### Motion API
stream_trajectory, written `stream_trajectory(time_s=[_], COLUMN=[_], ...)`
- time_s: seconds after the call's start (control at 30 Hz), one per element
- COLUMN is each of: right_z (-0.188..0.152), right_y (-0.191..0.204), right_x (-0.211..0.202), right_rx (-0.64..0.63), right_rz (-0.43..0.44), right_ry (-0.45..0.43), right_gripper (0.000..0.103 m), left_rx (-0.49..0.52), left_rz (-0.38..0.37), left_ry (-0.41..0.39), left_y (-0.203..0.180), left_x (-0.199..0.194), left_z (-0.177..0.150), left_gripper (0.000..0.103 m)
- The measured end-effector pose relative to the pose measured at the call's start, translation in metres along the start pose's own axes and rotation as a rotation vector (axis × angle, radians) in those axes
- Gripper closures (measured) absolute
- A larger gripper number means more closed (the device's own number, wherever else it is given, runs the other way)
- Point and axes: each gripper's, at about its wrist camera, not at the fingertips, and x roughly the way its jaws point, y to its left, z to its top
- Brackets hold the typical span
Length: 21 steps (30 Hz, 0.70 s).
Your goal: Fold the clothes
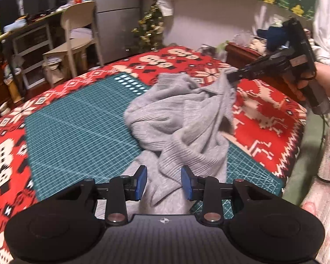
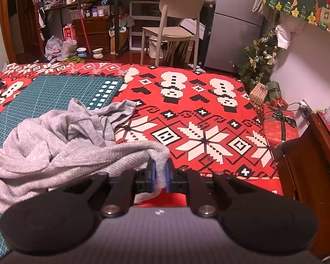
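Note:
A crumpled grey ribbed sweater [image 1: 182,121] lies on a green cutting mat [image 1: 77,132] over a red patterned blanket. My left gripper [image 1: 164,178] hovers open just above the sweater's near part; grey fabric shows below the gap, and the blue pads do not press on it. My right gripper [image 1: 231,77], held by a hand at the right, pinches a far corner of the sweater and lifts it. In the right wrist view the right gripper [image 2: 160,173] is shut on a fold of the sweater [image 2: 66,145], with grey cloth squeezed between its blue pads.
The red snowman-and-snowflake blanket [image 2: 209,121] covers the work surface. A beige chair [image 2: 176,22], a cluttered desk and a grey fridge stand beyond it. A small Christmas tree [image 2: 259,63] and wrapped gifts sit at the right, beside a wooden cabinet [image 2: 308,187].

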Motion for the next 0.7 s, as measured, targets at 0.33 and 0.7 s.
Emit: stream_trajectory(time_s=[0.33,0.7], right_z=[0.001,0.005], right_y=[0.003,0.01], right_x=[0.002,-0.016], right_rx=[-0.015,-0.031], right_rz=[0.009,0.007], right_ry=[0.002,-0.075], right_gripper=[0.093,0.093], left_rx=[-0.003,-0.111], left_rz=[-0.036,0.176], left_ry=[0.021,-0.202], left_y=[0.0,0.007], left_x=[0.018,-0.035], left_z=[0.0,0.002], left_gripper=[0.091,0.096])
